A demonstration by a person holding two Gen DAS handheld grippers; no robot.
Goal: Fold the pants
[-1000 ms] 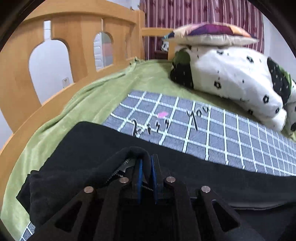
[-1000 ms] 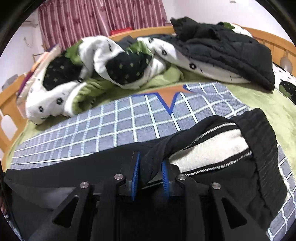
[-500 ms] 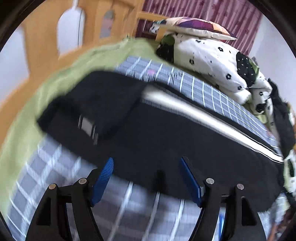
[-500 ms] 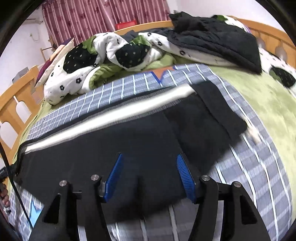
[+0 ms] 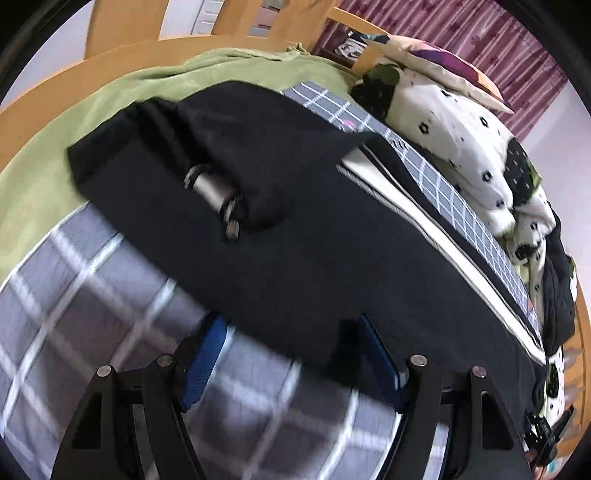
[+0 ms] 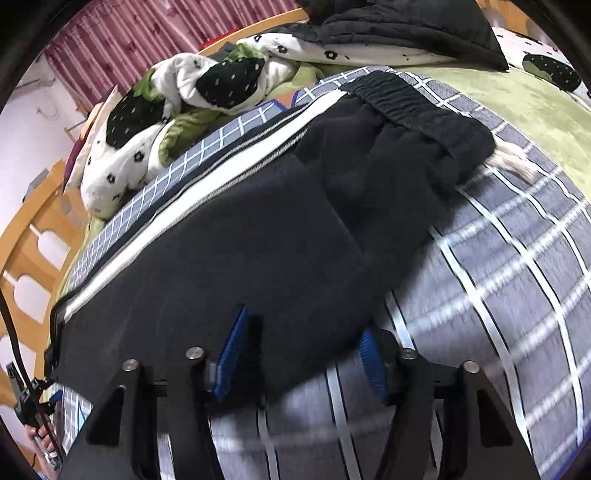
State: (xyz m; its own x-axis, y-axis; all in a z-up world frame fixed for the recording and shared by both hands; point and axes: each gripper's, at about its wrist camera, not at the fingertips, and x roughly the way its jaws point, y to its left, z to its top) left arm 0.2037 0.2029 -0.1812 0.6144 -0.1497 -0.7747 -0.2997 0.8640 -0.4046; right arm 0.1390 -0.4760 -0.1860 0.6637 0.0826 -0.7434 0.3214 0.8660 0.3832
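Black pants (image 5: 295, 229), soft and limp, lay stretched lengthwise on the plaid blanket (image 6: 517, 280) of the bed, already doubled leg on leg, white side stripe (image 6: 221, 177) along the far edge. Probably light but floppy, apt to sag and slide between grips unless pinched through both layers; best taken at the elastic waistband (image 6: 417, 107) and at the cuff end (image 5: 122, 147), near the grey patch (image 5: 212, 190) there. Left hand-held gripper (image 5: 291, 365) stood over the near hem with jaws apart, pressing nothing. Right hand-held gripper (image 6: 303, 365) had just been narrowing, cloth edge lying between its jaws yet unclamped. Beyond the pants: bunched white flowered quilt (image 6: 155, 122), dark jacket (image 6: 399, 29), pillow (image 5: 443, 66), close enough to crowd a fold toward them. Wooden bed rail (image 5: 92, 85) past the cuff end.
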